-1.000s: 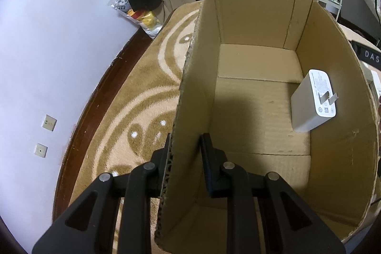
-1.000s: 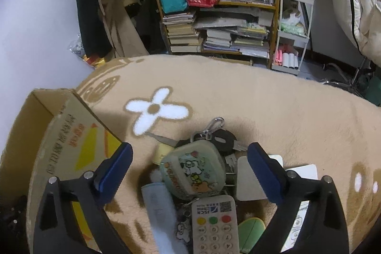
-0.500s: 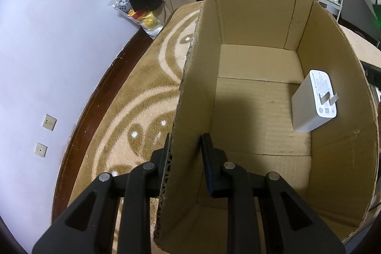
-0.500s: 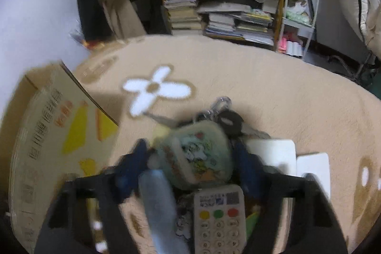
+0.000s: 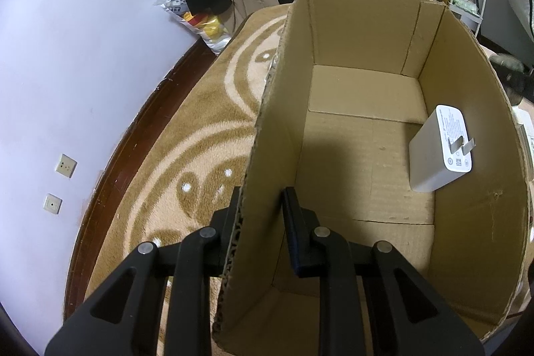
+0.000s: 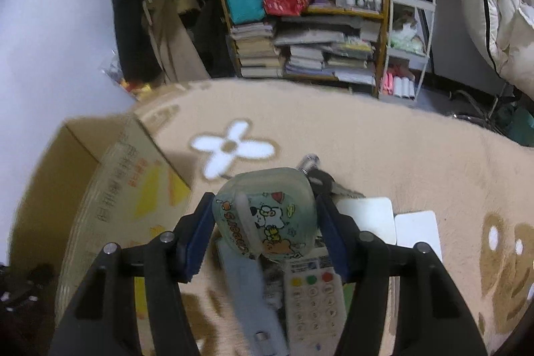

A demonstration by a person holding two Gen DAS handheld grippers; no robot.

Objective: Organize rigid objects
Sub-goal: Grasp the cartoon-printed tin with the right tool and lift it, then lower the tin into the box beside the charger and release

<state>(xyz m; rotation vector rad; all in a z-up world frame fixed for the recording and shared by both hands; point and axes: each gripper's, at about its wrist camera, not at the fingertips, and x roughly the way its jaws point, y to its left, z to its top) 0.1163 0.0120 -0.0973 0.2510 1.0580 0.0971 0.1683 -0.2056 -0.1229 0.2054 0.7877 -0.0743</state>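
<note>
In the left wrist view my left gripper point(image 5: 258, 216) is shut on the left wall of an open cardboard box point(image 5: 280, 109), one finger outside and one inside. A white charger point(image 5: 437, 152) leans against the box's right wall. In the right wrist view my right gripper point(image 6: 265, 222) is shut on a green cartoon-printed case point(image 6: 267, 219) with keys point(image 6: 320, 179) attached. The case is held above a pile: a white remote point(image 6: 313, 292), a pale blue device point(image 6: 253, 299) and two white flat pads point(image 6: 367, 216). The same box point(image 6: 113, 189) stands at the left.
A tan patterned rug point(image 6: 367, 135) covers the floor. A wall with two sockets point(image 5: 63, 165) and a dark skirting lies left of the box. A bookshelf point(image 6: 300, 32) with books and bags, hanging coats point(image 6: 150, 22) and a white rack point(image 6: 407, 42) stand at the back.
My right gripper closed from wide open onto the cartoon case and lifted it off the pile; the view shifted upward. The left gripper kept its hold on the box wall, unmoved.
</note>
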